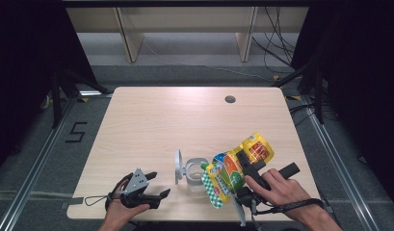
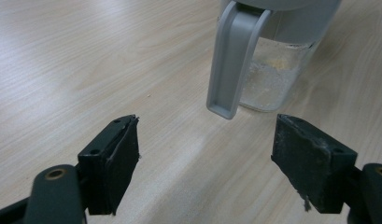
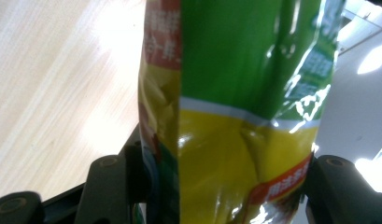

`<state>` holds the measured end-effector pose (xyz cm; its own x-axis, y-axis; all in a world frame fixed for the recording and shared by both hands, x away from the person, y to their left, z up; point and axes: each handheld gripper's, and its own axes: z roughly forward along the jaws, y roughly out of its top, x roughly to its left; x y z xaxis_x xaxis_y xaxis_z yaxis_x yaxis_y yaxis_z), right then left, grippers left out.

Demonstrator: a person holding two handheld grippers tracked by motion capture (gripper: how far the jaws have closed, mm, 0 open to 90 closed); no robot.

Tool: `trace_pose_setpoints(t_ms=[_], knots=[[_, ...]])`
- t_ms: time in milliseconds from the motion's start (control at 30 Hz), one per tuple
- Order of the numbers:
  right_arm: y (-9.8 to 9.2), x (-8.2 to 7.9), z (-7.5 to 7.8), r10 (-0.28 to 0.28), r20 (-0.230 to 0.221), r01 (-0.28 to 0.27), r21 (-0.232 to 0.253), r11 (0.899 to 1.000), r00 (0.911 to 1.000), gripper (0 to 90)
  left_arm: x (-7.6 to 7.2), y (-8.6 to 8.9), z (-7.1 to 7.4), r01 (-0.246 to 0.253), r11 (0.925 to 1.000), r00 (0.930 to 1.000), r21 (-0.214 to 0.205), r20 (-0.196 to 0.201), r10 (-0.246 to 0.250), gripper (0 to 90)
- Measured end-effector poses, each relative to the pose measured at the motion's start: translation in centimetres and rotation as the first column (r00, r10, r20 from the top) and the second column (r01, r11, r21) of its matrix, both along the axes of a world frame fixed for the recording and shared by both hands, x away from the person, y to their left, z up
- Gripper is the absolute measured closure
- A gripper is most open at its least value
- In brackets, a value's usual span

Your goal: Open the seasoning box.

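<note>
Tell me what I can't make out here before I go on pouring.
- Jar mouth, high view: covered by the bag.
- Bag's open end, high view: its tilt hides whether anything is falling.
- Bag print, right gripper view: too close and cut off.
- Jar top, left gripper view: cut off by the upper edge; contents blurred behind the handle.

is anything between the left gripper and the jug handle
Nothing visible. The left gripper has its jaws open over bare table, and the jug handle hangs just ahead of them, apart.
</note>
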<state>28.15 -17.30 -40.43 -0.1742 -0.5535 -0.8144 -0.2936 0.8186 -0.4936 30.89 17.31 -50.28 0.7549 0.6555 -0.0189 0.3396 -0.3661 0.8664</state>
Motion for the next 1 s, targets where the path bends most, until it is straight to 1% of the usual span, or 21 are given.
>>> trace_pose_setpoints(t_ms=[33, 67, 100, 133, 167, 200, 267, 300, 333, 400, 500, 567, 600, 633, 667, 700, 767, 867, 933, 967, 1000], knots=[[0.0, 0.0, 0.0, 0.009, 0.005, -0.009, -0.001, 1.0, 0.9999, 45.5, 0.0, 0.0, 0.0, 0.0, 1.0, 1.0, 0.0, 0.0, 0.0, 22.4], [0.2, 0.2, 0.2, 0.037, 0.01, -0.036, -0.035, 0.999, 0.9993, 45.5, 0.0, 0.0, 0.0, -0.001, 1.0, 1.0, -0.007, 0.0, 0.001, 22.4], [0.2, 0.2, 0.2, 0.037, 0.01, -0.036, -0.035, 0.999, 0.9993, 45.5, 0.0, 0.0, 0.0, -0.001, 1.0, 1.0, -0.007, 0.0, 0.001, 22.4], [0.4, 0.2, 0.2, 0.039, 0.012, -0.038, -0.058, 0.998, 0.9992, 45.8, -0.1, 0.0, -0.1, -0.014, 0.9998, 0.9998, -0.014, -0.015, 0.014, 22.4], [0.4, 0.2, 0.2, 0.039, 0.012, -0.038, -0.058, 0.998, 0.9992, 45.8, -0.1, 0.0, -0.1, -0.014, 0.9998, 0.9998, -0.014, -0.015, 0.014, 22.4], [0.5, 0.1, 0.2, 0.035, 0.007, -0.034, -0.056, 0.998, 0.9994, 46.2, -0.1, 0.0, 0.0, -0.008, 0.9999, 1.0, -0.01, -0.002, 0.008, 22.4], [0.8, 0.2, 0.2, 0.045, -0.011, -0.046, -0.071, 0.996, 0.9989, 48.3, -0.1, -0.1, 0.0, -0.012, 0.9997, 0.9999, -0.02, -0.004, 0.012, 22.4], [0.9, 0.3, 0.2, 0.059, -0.004, -0.059, -0.087, 0.994, 0.9983, 48.6, -0.1, -0.1, 0.0, -0.012, 0.9997, 0.9999, -0.02, -0.004, 0.012, 22.4], [0.9, 0.2, 0.1, 0.05, -0.008, -0.05, -0.074, 0.996, 0.9987, 48.9, -0.1, 0.0, 0.0, -0.005, 0.9999, 1.0, -0.011, -0.003, 0.005, 22.4], [1.0, 0.4, 0.2, 0.061, -0.019, -0.063, -0.083, 0.995, 0.9979, 49.6, -0.1, 0.0, 0.0, -0.01, 0.9999, 0.9999, -0.011, -0.002, 0.01, 22.4], [1.0, 0.3, 0.2, 0.063, -0.004, -0.063, -0.076, 0.995, 0.998, 50.5, -0.1, 0.0, 0.0, -0.007, 0.9999, 1.0, -0.014, -0.003, 0.007, 22.4], [1.0, 0.2, 0.3, 0.065, -0.007, -0.065, -0.073, 0.995, 0.9979, 50.6, 0.0, 0.0, 0.0, -0.004, 0.9999, 1.0, -0.014, 0.001, 0.004, 22.4], [1.0, 0.3, 0.3, 0.062, -0.017, -0.063, -0.076, 0.995, 0.9979, 50.7, -0.2, -0.1, 0.0, -0.02, 0.9995, 0.9996, -0.025, -0.019, 0.02, 22.4], [1.0, 0.3, 0.3, 0.062, -0.017, -0.063, -0.076, 0.995, 0.9979, 50.7, -0.2, -0.1, 0.0, -0.02, 0.9995, 0.9996, -0.025, -0.019, 0.02, 22.4], [1.0, 0.3, 0.4, 0.066, -0.01, -0.067, -0.082, 0.994, 0.9978, 50.8, 0.0, 0.0, 0.0, -0.002, 1.0, 1.0, -0.007, -0.005, 0.002, 22.4], [1.0, 0.2, 0.4, 0.063, -0.002, -0.062, -0.067, 0.996, 0.998, 50.8, 0.0, 0.0, 0.0, -0.002, 1.0, 1.0, -0.007, -0.005, 0.002, 22.4], [1.0, 0.2, 0.5, 0.061, -0.01, -0.062, -0.071, 0.996, 0.9981, 50.9, 0.0, 0.0, 0.0, 0.001, 1.0, 1.0, -0.003, 0.0, -0.001, 22.4], [1.0, 0.1, 0.6, 0.068, -0.003, -0.068, -0.076, 0.995, 0.9977, 50.9, 0.0, 0.0, 0.0, 0.003, 0.9999, 1.0, -0.011, -0.001, -0.004, 22.4], [1.1, 0.1, 0.7, 0.071, -0.015, -0.072, -0.08, 0.994, 0.9974, 51.0, 0.0, 0.0, 0.0, 0.006, 0.9999, 1.0, -0.01, -0.006, -0.006, 22.4], [1.2, 0.1, 0.8, 0.073, -0.011, -0.074, -0.083, 0.994, 0.9972, 51.0, 0.0, 0.0, 0.0, 0.007, 0.9999, 1.0, -0.01, -0.006, -0.007, 22.4], [1.2, 0.1, 0.9, 0.077, 0.001, -0.077, -0.081, 0.994, 0.997, 51.0, -0.1, -0.1, -0.1, -0.006, 0.9998, 0.9998, -0.017, -0.02, 0.006, 22.4]])
